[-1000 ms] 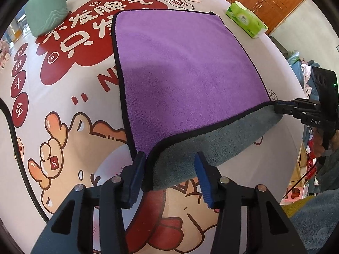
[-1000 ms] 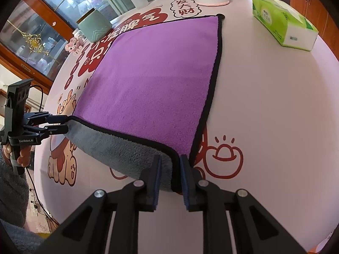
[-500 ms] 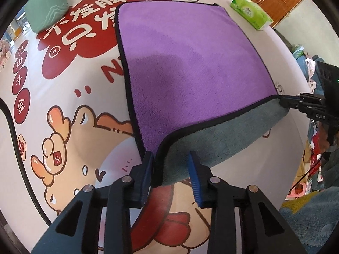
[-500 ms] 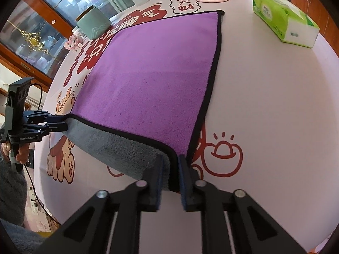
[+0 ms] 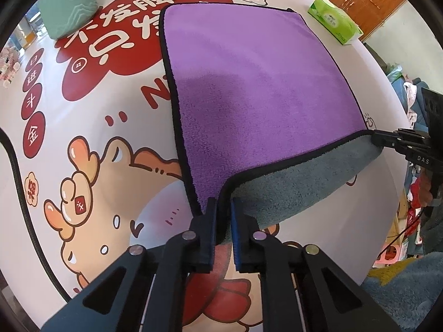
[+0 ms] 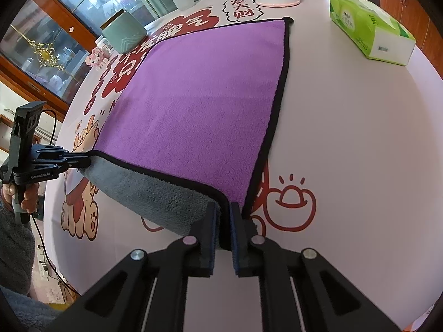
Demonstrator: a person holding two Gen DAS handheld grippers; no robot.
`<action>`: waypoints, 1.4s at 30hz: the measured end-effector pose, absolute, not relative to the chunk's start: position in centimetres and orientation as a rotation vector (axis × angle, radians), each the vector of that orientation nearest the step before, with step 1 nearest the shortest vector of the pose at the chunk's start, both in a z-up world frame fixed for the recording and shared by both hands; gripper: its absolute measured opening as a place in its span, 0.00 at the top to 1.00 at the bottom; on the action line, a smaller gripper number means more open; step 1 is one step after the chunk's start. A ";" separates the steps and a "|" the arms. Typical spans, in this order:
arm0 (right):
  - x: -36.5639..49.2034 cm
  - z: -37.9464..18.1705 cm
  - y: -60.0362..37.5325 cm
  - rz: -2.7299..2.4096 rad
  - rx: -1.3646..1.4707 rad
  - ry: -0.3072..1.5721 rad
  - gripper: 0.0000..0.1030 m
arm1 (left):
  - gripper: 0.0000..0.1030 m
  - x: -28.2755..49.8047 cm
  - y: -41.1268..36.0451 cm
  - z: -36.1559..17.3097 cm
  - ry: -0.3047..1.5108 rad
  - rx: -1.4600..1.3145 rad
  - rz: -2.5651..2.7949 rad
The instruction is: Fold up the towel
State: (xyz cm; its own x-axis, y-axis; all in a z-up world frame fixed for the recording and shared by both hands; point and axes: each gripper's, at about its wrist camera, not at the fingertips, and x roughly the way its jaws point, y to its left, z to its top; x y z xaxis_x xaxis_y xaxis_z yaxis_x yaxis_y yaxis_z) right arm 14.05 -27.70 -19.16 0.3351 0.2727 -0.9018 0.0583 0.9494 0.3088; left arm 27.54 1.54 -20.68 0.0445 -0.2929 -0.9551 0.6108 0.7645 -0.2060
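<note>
At the bottom centre of its own view, the left gripper (image 5: 223,210) was clamped on one near corner of the towel (image 5: 254,83), and the right gripper (image 6: 223,213) pinched the other. The raised near edge showed grey underside, while the purple face stretched toward the upper frame across the printed table (image 6: 360,138). A green tissue pack (image 6: 371,37) sat upper right, and what seemed a teal cup (image 5: 67,8) upper left.

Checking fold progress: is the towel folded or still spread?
Mostly spread: the towel lies flat, purple side up; only its near edge is lifted, grey underside showing, pinched by both grippers.
</note>
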 end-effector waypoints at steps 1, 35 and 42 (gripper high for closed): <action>14.0 -19.1 -27.7 0.143 0.308 1.224 0.93 | 0.94 27.5 1.6 -20.6 1.356 0.289 -0.699; 17.8 -9.3 -28.0 0.035 0.183 0.964 0.96 | 0.95 31.4 -1.0 -9.7 1.081 0.311 -0.450; 21.3 -7.6 -29.5 -0.017 0.184 0.915 0.96 | 0.95 35.0 -3.6 -8.1 1.018 0.350 -0.412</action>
State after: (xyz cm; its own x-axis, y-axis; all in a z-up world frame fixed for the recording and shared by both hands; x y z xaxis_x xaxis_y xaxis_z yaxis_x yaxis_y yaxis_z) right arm 21.32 -29.53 -7.55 0.6110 0.0633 -0.7891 0.0929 0.9842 0.1509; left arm 34.99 -3.55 -8.07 0.4603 -0.1674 -0.8718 0.4864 0.8691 0.0899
